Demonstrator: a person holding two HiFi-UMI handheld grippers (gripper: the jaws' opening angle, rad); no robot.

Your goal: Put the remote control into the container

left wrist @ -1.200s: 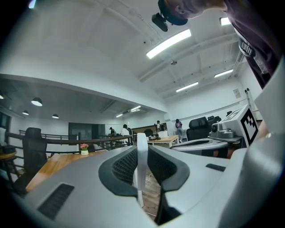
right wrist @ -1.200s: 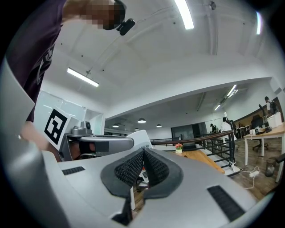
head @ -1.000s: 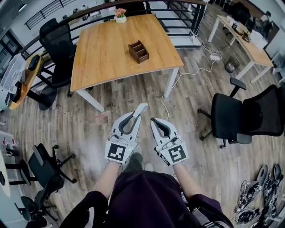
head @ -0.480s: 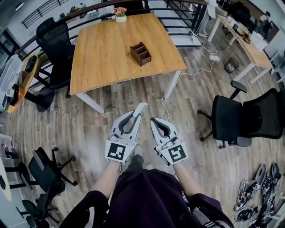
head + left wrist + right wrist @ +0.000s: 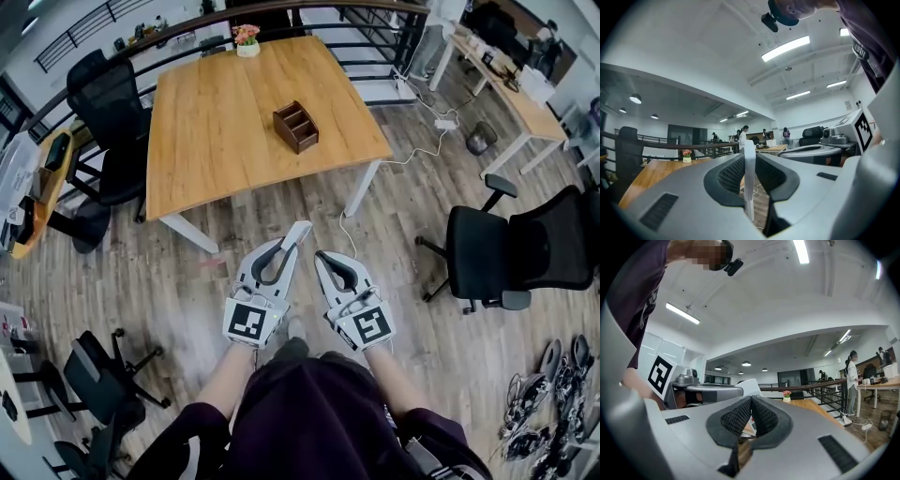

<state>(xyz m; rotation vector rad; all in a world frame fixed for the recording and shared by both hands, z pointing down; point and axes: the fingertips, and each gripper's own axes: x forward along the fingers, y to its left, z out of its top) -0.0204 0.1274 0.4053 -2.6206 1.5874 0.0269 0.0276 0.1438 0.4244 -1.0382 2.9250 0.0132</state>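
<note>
At the far left a black office chair [image 5: 105, 89] stands by the wooden table [image 5: 206, 122], and a small pot of flowers [image 5: 247, 39] sits at the table's far edge. The container [image 5: 295, 127], a brown wooden box with open compartments, rests on the table toward its right side. The person stands back from the table's near edge on the plank floor [image 5: 178, 272], holding both grippers out low in front. The left gripper [image 5: 279, 251] has its jaws clamped on the remote control [image 5: 298, 232], a thin white slab held edge-on between the pads. Its far end pokes out past the jaw tips toward the table. The remote control is therefore up in the air, near side of the table, well apart from the container. Just to the right of it, the right gripper [image 5: 328, 261] has its jaws pressed together with nothing between them. Farther right a black chair [image 5: 520, 253] stands on the floor.
</note>
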